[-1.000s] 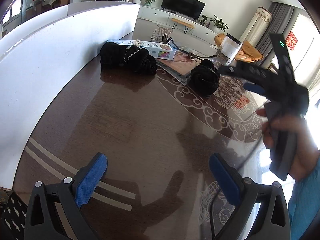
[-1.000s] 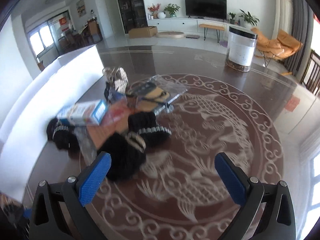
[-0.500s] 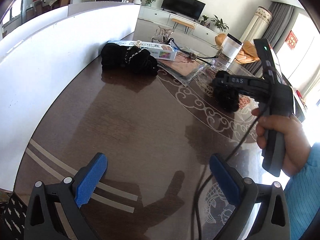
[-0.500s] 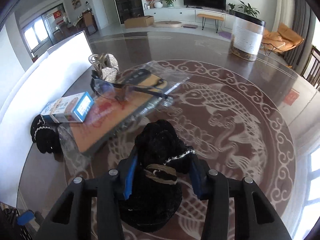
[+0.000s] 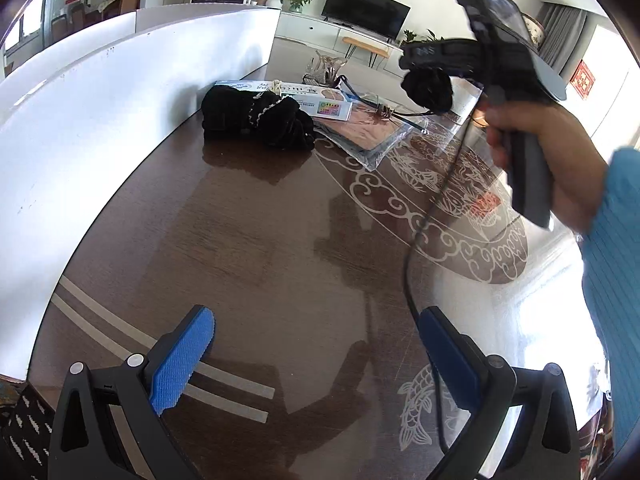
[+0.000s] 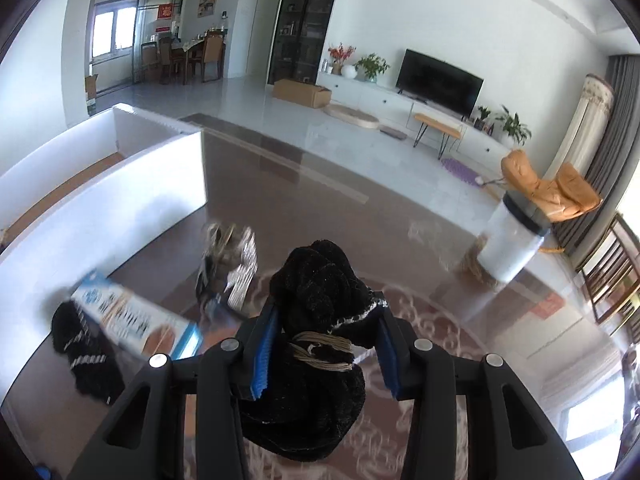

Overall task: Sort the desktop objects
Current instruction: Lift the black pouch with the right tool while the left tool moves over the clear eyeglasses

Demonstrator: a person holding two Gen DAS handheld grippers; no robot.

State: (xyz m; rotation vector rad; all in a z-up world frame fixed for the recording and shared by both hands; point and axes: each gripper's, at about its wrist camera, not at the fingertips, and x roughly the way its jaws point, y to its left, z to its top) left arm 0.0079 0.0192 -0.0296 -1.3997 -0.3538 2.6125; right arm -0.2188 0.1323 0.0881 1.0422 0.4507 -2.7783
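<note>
right gripper fingers grip the black sock bundle, lifted above the counter; left gripper open, idle. step: carrying; next, likely beside the other black bundle.

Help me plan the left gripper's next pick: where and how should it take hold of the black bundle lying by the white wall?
Grip the black bundle across its middle, near the white trim band, where it looks narrowest. Come from above, on the open table side, since the white wall blocks behind and the box crowds its far edge. The left gripper is open, probably wide enough.
</note>
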